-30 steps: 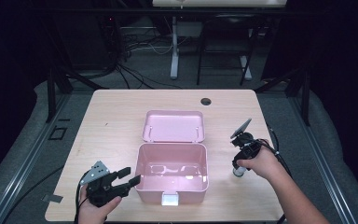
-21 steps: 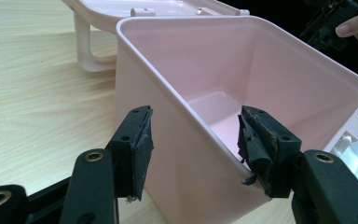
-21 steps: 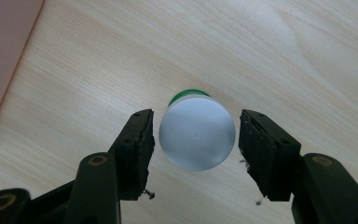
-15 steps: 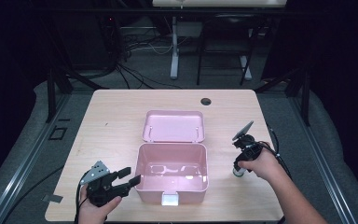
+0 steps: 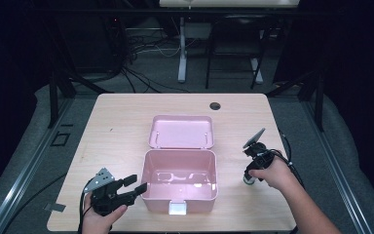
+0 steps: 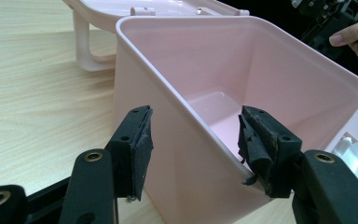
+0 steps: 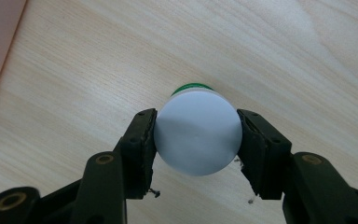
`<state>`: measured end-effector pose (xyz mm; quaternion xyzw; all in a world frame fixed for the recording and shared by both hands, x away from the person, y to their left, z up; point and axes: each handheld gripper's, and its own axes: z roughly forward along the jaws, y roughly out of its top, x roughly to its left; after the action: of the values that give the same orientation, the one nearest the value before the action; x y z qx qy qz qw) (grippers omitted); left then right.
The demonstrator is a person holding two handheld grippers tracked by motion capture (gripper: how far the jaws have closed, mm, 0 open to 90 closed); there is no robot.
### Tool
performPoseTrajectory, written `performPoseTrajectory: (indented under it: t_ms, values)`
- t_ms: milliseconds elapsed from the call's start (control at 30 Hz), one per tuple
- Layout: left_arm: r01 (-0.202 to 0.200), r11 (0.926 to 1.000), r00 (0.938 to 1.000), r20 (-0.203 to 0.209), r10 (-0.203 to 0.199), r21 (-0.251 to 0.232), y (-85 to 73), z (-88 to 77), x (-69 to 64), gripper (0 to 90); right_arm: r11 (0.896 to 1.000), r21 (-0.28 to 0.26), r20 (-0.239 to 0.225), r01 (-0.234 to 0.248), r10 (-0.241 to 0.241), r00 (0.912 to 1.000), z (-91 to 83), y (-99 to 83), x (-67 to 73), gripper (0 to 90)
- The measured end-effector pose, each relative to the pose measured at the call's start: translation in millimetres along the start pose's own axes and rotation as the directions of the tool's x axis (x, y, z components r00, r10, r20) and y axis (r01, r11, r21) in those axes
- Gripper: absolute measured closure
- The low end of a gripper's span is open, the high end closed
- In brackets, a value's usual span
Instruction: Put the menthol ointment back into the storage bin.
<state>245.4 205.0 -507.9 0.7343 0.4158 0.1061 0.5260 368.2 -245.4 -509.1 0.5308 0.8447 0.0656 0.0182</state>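
Your right gripper [image 7: 196, 140] points straight down on a small bottle with a white round cap [image 7: 197, 132] and a green band below it, standing upright on the wooden table [image 5: 121, 126] to the right of the pink plastic box [image 5: 179, 181]. Its jaws have just been closing, and the cap now sits between them: the left pad is against its edge and the right pad is at its edge too, so you are gripping it or on the very point of it. In the high view your right hand [image 5: 271, 174] covers most of the bottle, and it has sunk slightly toward the table since a second ago.

Your left gripper [image 6: 193, 149] has not moved since then. Its jaws stand wide open astride the near left corner of the box: one pad outside the wall, the other inside the cavity, neither pressing on it. The box is open, with its lid [image 5: 181, 131] laid flat behind it, and the box has stayed where it was.
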Motion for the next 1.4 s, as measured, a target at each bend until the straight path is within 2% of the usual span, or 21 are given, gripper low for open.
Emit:
performPoseTrajectory:
  t_ms: [367,667,1033,1133,1400]
  values:
    - [-0.001,1.0000,1.0000,0.001,0.001,-0.003,0.2,0.0,0.4,44.6,1.000,0.015,0.009,0.015,-0.015,0.9998,-2.9,1.5,2.9,49.8]
    - [0.002,1.0000,1.0000,-0.004,-0.002,0.002,1.0,-2.0,0.9,44.8,0.999,0.002,0.020,0.038,-0.038,0.9991,-13.9,3.0,6.7,49.9]
    - [-0.002,1.0000,1.0000,-0.002,0.002,-0.004,2.2,-4.5,-0.1,44.9,0.995,-0.020,0.041,0.102,-0.101,0.9940,-41.1,5.5,21.9,49.9]
    - [0.002,0.9999,1.0000,-0.003,-0.002,-0.011,2.4,-5.4,0.8,44.9,0.993,-0.010,0.045,0.120,-0.119,0.9919,-50.4,7.5,28.1,49.9]
    - [0.010,0.9999,0.9999,-0.010,-0.010,-0.013,2.0,-8.1,3.4,44.9,0.986,-0.028,0.029,0.162,-0.162,0.9864,-70.3,12.3,40.2,49.9]
